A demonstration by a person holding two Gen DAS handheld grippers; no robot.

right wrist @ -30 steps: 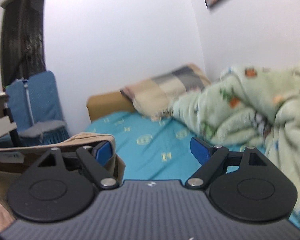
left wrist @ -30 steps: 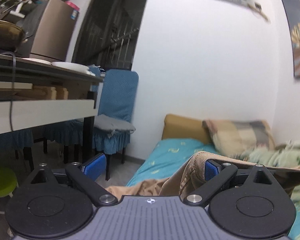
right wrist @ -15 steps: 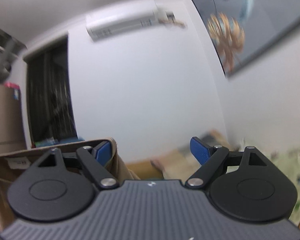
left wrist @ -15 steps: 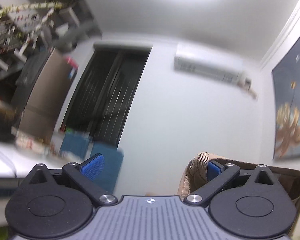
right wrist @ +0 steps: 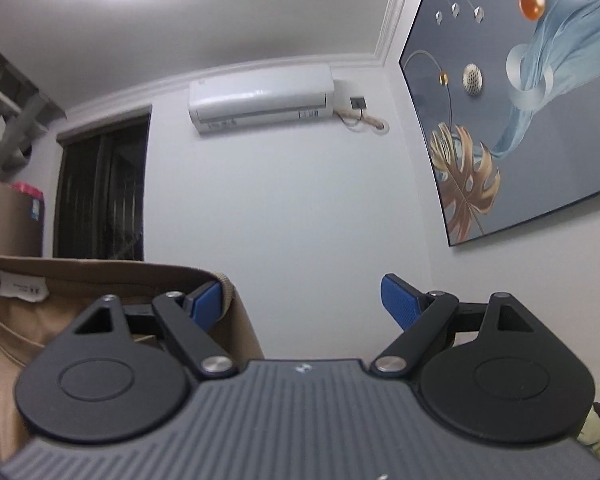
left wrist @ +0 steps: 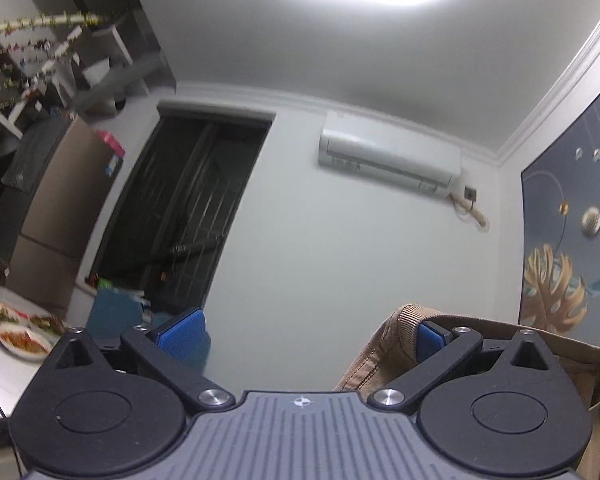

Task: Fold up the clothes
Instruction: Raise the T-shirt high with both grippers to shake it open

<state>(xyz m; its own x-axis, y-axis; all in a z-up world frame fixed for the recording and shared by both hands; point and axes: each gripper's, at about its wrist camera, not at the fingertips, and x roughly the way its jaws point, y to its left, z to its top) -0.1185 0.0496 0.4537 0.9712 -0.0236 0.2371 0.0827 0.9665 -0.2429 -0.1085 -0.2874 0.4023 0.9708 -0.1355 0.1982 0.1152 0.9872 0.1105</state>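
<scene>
We hold a tan garment (left wrist: 384,344) up toward the ceiling with both tools.

Our left tool (left wrist: 308,334) has its fingers spread wide, and the garment's ribbed edge is hooked over the right finger. Our right tool (right wrist: 302,298) is also spread wide, with the garment (right wrist: 60,296) draped over its left finger, white label showing. Ahead we see a white wall with an air conditioner (right wrist: 260,98), a dark doorway (left wrist: 180,216) and a large painting (right wrist: 512,92).

We carried two alike grippers, left (left wrist: 306,336) and right (right wrist: 306,300): grey ribbed bodies, black round discs and linkage arms, silver pivot screws, blue ridged fingertip pads (left wrist: 180,334), a small crosshair mark (left wrist: 299,401).
</scene>
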